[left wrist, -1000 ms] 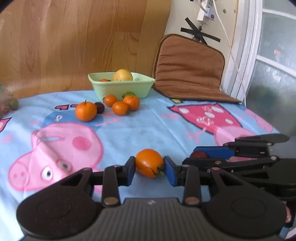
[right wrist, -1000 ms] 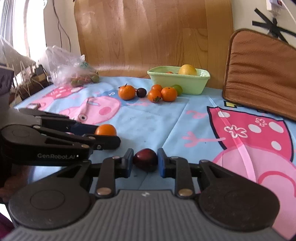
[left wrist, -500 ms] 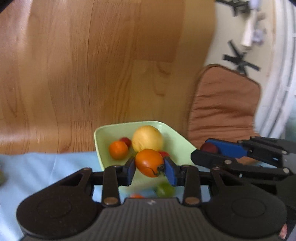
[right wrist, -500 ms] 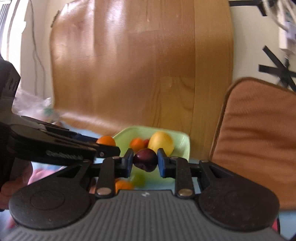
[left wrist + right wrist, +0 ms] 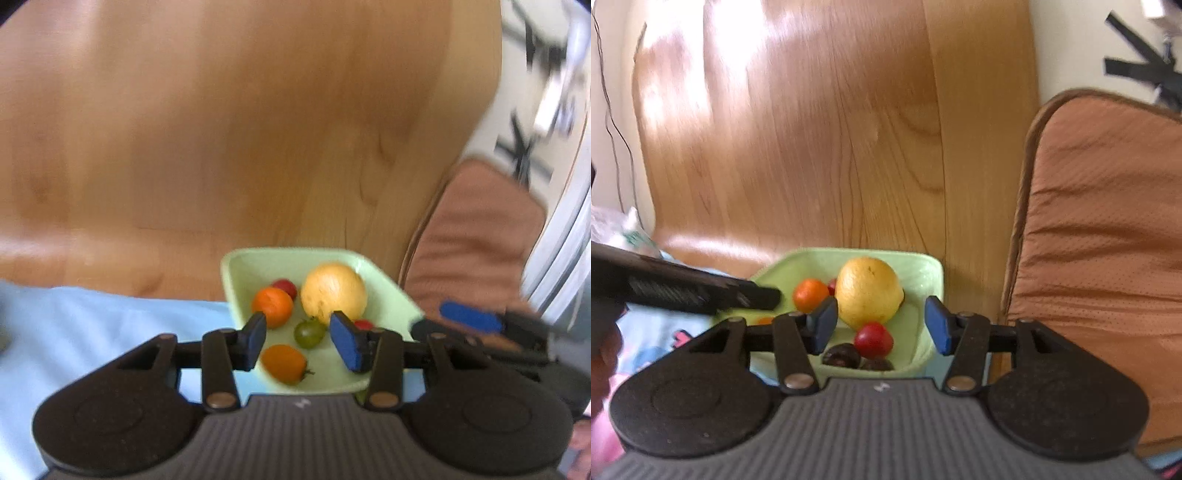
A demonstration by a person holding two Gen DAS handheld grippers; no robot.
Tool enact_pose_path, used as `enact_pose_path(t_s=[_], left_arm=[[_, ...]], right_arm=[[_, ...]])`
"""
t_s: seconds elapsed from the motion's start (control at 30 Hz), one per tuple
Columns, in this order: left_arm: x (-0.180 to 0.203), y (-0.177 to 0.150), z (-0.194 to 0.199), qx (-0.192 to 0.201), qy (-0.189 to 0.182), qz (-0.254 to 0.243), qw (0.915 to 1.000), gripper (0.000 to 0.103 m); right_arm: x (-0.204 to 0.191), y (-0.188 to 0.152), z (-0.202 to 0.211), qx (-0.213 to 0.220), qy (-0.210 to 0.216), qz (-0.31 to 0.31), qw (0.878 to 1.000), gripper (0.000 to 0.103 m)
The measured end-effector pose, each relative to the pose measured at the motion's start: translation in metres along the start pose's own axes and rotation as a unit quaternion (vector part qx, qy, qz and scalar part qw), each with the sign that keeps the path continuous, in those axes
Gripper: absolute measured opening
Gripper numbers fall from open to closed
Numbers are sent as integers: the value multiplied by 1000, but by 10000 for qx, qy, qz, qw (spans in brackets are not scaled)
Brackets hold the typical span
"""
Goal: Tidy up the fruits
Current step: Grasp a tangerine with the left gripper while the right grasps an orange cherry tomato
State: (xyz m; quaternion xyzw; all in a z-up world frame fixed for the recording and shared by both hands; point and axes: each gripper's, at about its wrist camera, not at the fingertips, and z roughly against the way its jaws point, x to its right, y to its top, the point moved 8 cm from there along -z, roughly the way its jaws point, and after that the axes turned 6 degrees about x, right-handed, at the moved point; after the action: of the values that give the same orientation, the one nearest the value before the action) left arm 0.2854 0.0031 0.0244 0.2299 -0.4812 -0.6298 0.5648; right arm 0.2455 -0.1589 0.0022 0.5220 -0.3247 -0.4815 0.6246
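A pale green bowl [image 5: 388,291] [image 5: 923,266] holds a big yellow citrus [image 5: 333,293] [image 5: 868,291], a tangerine [image 5: 272,306] [image 5: 810,294], a green grape-like fruit [image 5: 309,333] and small red fruits [image 5: 873,340]. My left gripper [image 5: 301,341] hovers over the bowl, its jaws opening; the orange tomato [image 5: 284,363] lies free in the bowl just below the blue pads. My right gripper [image 5: 881,325] is also over the bowl with jaws opening, and the dark plum [image 5: 841,356] rests in the bowl beneath them, untouched.
A wooden panel [image 5: 240,129] rises right behind the bowl. A brown cushion [image 5: 1108,240] leans at the right. The light blue cartoon tablecloth [image 5: 92,321] stretches to the left. A plastic bag [image 5: 613,229] sits at the far left.
Both grippers came forward from the table to above the bowl carrying fruit. Now their jaws have parted: the orange tomato and the dark plum have dropped into the bowl.
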Motion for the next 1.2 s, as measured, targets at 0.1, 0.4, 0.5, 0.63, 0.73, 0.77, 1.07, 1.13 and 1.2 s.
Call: enact_pose_path(t_s=[0.1, 0.4, 0.5, 0.63, 0.73, 0.77, 1.07, 1.13, 1.2], left_arm=[[-16, -10, 41, 132, 52, 217, 9997, 39], [-24, -79, 74, -238, 302, 49, 9992, 52], [-18, -88, 64, -364, 260, -48, 9990, 52], [-13, -95, 49, -438, 366, -238, 9981, 46], [-13, -100, 48, -416, 334, -243, 9983, 43], [-13, -100, 49, -419, 353, -286, 9981, 43], [21, -131, 101, -577, -64, -152, 9982, 42], [36, -143, 120, -601, -226, -171, 9978, 43], [53, -157, 136, -643, -370, -232, 9970, 43]], right_arm=[[-11, -5, 26, -27, 241, -52, 9997, 55], [-70, -54, 62, -699, 842, 99, 9939, 53], [-85, -60, 53, -926, 919, 343, 9909, 45], [-83, -64, 32, -1200, 882, 143, 9888, 44], [-87, -62, 23, -1174, 880, 127, 9891, 42], [-89, -63, 22, -1176, 845, 177, 9893, 32], [-101, -74, 88, -1068, 984, 422, 9885, 28], [-102, -80, 119, -1019, 989, 473, 9887, 28], [-101, -86, 147, -988, 951, 528, 9891, 28]])
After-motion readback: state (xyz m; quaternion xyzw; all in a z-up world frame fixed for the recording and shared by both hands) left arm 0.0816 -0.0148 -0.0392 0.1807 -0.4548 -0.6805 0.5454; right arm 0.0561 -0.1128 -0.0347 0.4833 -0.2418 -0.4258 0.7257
